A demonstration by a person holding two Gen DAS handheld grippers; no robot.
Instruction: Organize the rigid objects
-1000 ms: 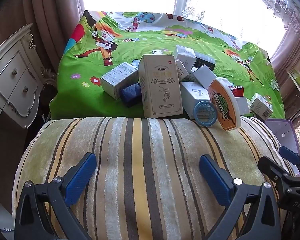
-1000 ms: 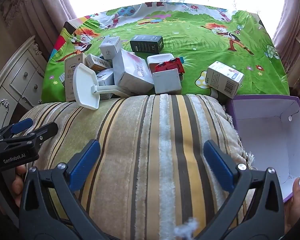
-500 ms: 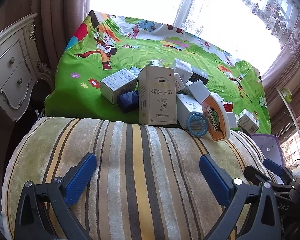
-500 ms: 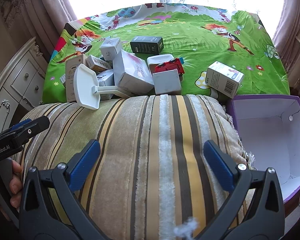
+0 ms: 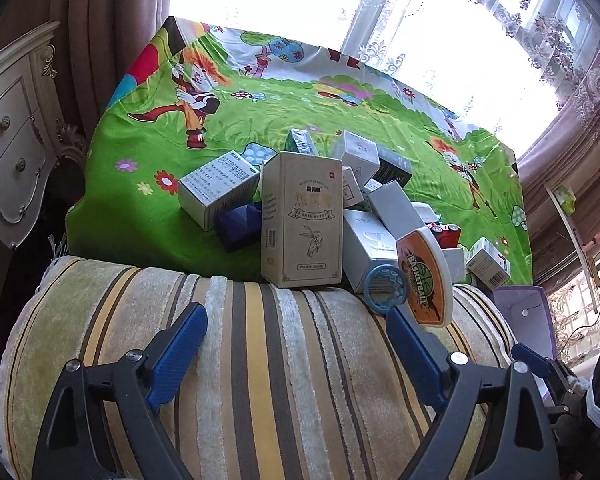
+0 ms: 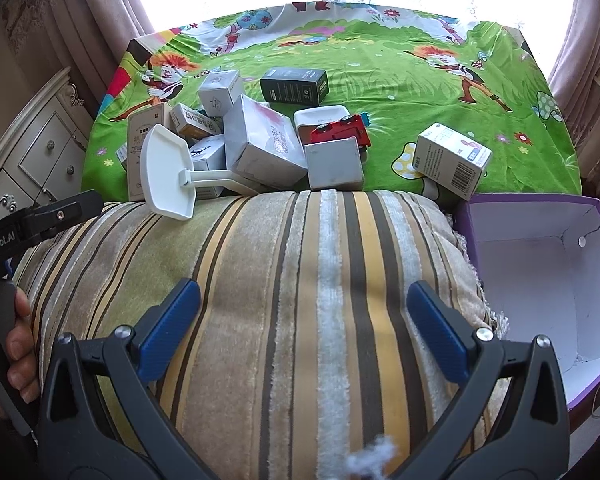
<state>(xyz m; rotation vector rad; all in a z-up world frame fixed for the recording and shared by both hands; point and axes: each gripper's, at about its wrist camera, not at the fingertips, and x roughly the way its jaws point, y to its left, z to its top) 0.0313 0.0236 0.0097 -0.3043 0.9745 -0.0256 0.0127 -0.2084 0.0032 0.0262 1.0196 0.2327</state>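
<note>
Left wrist view: the left gripper hangs over a striped plush cushion with its blue-padded fingers spread wide; its jaws have just been closing a little, and nothing but cushion lies between them. Beyond the cushion's far edge, a heap of cartons sits on a green cartoon-print cloth. A tall beige cardboard box stands upright at the front of the heap, ahead of the gap between the fingers and well apart from them. To its right, an orange toy basketball backboard with a blue hoop leans just beyond the right finger. A dark blue small box and a white printed carton lie to the left of the beige box.

Right wrist view: the right gripper also has its fingers splayed apart above the same cushion, empty. The heap lies far ahead: a grey cube box, a red toy car and a black box. An open purple-walled cardboard box with a white inside sits to the right of the cushion. At the left edge, a hand grips the other tool's handle.
</note>
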